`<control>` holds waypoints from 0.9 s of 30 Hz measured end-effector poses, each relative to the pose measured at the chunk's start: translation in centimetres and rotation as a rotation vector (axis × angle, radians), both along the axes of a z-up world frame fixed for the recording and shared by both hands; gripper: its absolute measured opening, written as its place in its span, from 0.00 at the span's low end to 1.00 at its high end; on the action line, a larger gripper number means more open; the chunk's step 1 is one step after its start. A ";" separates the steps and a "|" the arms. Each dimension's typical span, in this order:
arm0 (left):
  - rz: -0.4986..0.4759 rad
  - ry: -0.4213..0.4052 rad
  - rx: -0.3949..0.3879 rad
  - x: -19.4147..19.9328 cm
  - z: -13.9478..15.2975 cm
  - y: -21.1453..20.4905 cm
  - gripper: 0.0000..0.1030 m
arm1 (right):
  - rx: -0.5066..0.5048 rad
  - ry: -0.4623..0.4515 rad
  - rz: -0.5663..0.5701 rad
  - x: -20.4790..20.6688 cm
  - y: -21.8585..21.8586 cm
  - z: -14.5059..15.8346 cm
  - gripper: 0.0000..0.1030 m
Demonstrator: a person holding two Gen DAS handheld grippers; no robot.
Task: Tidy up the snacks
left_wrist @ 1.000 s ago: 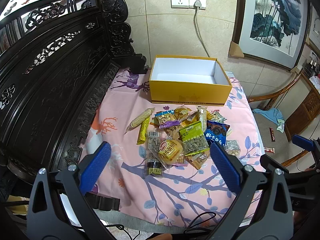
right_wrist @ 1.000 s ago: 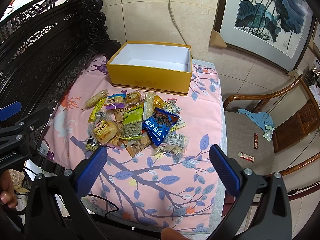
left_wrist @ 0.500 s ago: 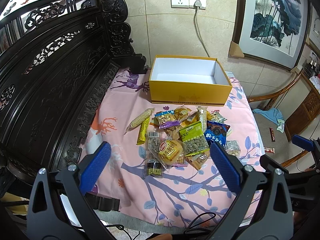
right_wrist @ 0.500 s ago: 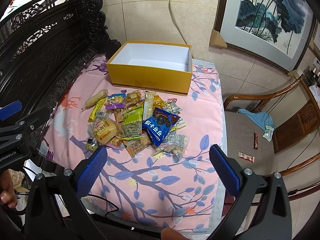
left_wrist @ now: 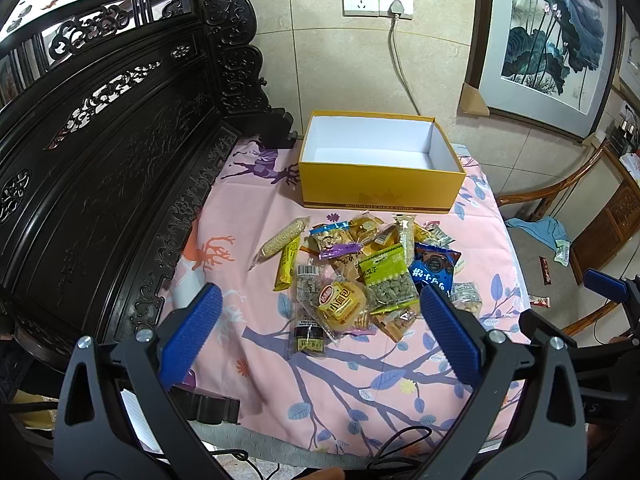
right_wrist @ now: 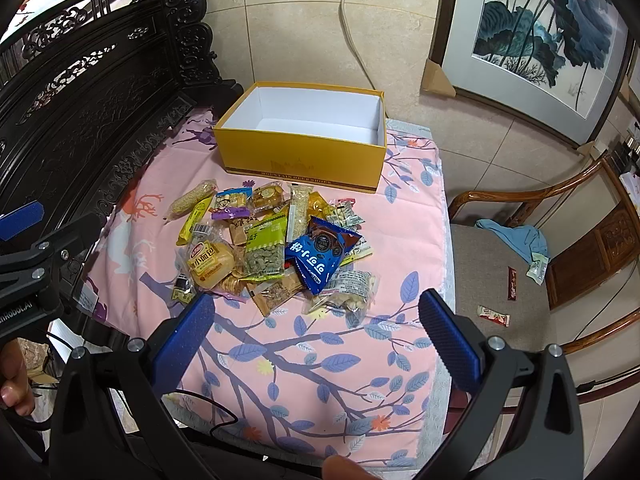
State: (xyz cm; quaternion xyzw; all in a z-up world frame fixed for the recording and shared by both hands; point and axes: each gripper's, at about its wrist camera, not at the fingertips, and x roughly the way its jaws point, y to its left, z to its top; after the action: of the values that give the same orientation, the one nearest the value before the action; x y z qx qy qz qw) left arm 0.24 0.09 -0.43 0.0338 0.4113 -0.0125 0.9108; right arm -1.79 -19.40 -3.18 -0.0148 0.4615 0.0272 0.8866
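A pile of several wrapped snacks (left_wrist: 360,276) lies on a pink flowered tablecloth (left_wrist: 248,320); it also shows in the right wrist view (right_wrist: 272,248). It includes a blue packet (right_wrist: 316,252), a green packet (right_wrist: 266,244) and a small bread (right_wrist: 208,264). An open yellow box (left_wrist: 380,184) with a white, empty inside stands behind the pile, also in the right wrist view (right_wrist: 300,156). My left gripper (left_wrist: 320,332) is open and empty, held above the table's near edge. My right gripper (right_wrist: 316,336) is open and empty, likewise in front of the pile.
A dark carved wooden bench back (left_wrist: 100,152) rises along the left. A wooden chair (right_wrist: 500,280) with a blue cloth and loose snack bars (right_wrist: 494,315) stands right of the table. A power cord (right_wrist: 352,44) hangs on the wall behind the box.
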 end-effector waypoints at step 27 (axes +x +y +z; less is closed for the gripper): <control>0.068 0.030 -0.141 3.3 -7.4 5.9 0.98 | 0.190 0.121 0.014 5.1 -3.9 -9.8 0.98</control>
State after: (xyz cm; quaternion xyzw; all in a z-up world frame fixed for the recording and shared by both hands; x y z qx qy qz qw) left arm 3.54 5.95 -7.85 -0.0446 0.4237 -0.0110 0.9046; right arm 3.27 -23.26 -12.96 0.0676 0.5093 0.0778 0.8544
